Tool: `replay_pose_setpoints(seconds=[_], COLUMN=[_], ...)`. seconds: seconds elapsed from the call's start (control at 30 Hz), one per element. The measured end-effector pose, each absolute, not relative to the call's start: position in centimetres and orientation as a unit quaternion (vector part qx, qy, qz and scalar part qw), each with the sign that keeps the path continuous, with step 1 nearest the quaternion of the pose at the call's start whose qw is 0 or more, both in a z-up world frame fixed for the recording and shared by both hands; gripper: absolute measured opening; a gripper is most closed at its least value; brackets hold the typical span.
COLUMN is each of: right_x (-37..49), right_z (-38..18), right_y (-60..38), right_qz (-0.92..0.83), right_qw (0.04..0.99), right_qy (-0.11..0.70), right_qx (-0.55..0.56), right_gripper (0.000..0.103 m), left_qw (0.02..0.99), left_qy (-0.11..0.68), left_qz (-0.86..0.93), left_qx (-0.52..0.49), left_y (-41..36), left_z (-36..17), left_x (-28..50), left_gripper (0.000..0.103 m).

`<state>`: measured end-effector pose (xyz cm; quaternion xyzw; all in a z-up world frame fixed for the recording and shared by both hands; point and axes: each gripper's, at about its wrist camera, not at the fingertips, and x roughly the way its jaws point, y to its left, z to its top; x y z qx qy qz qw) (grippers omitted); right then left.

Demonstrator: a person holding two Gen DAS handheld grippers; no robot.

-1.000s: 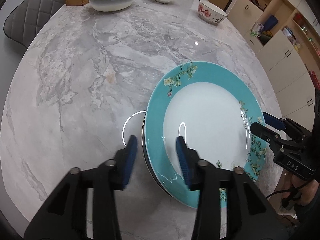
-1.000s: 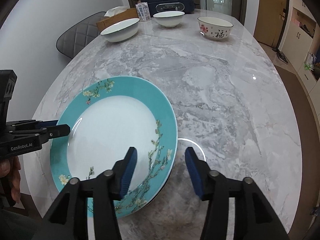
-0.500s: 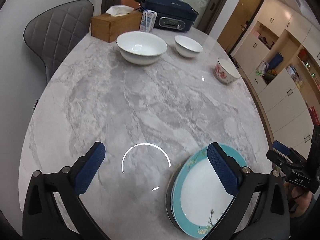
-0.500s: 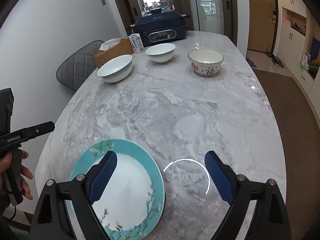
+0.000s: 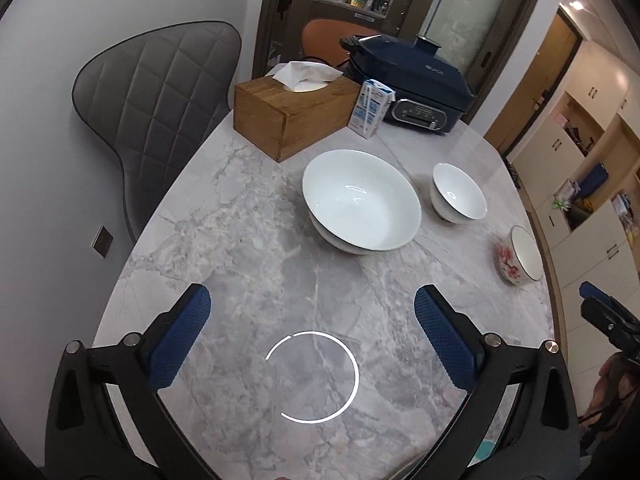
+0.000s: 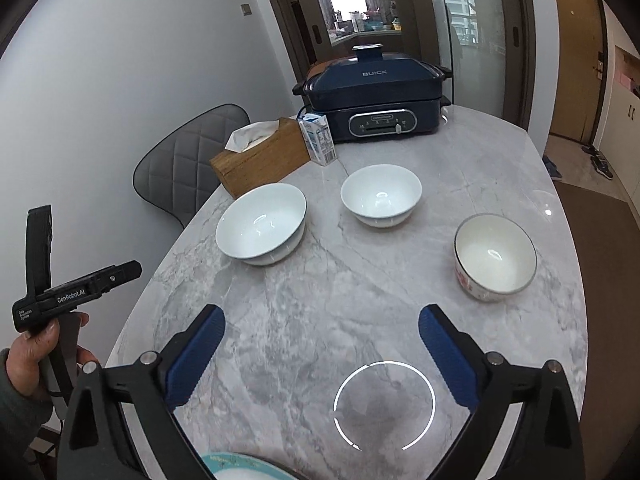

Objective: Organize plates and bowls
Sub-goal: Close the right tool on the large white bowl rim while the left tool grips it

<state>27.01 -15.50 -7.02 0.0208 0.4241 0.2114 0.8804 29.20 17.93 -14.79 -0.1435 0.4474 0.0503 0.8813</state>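
Both tongs, left gripper (image 5: pixel 312 336) & right gripper (image 6: pixel 320 356), were wide open, empty. Next prob: nest far small bowl (image 6: pixel 381 201) into big bowl (image 6: pixel 261 229), approaching rim-on imo.

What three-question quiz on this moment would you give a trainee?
1. True or false: the right gripper is shut on a bowl.
2. How many bowls stand on the marble table?
3. Which bowl is nearest the wooden tissue box: A the large white bowl, B the small white bowl, C the floral bowl?

Key: 1 false; its fingers are spread and empty, like the left gripper. 2 three. 3 A.
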Motion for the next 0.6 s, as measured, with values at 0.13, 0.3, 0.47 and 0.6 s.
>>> replay_pose_setpoints(seconds=[0.13, 0.3, 0.47, 0.6], right_x=[32.5, 37.5, 39.7, 39.6], right_z=[-3.7, 5.2, 9.7, 3.7], right_y=[-12.9, -9.2, -6.5, -5.8], right_qz=[0.239, 0.283, 0.307, 0.293], right_qw=[0.877, 0.899, 0.903, 0.893], right_qy=[0.415, 0.331, 0.300, 0.342], right_qx=[0.040, 0.041, 0.011, -0.009], right_gripper=[0.100, 0.100, 0.103, 0.103], left_qw=[0.883, 0.898, 0.888, 0.869], left_qy=[0.439, 0.409, 0.423, 0.460], left_qz=[0.070, 0.084, 0.089, 0.089], left_qx=[-0.148, -0.138, -0.158, -0.158], left_y=[19.5, 20.1, 20.6, 20.6], left_z=[-13.8, -11.6, -13.2, -16.9], left_x=[32.7, 36.0, 37.2, 37.6], left_gripper=[0.103, 0.103, 0.103, 0.103])
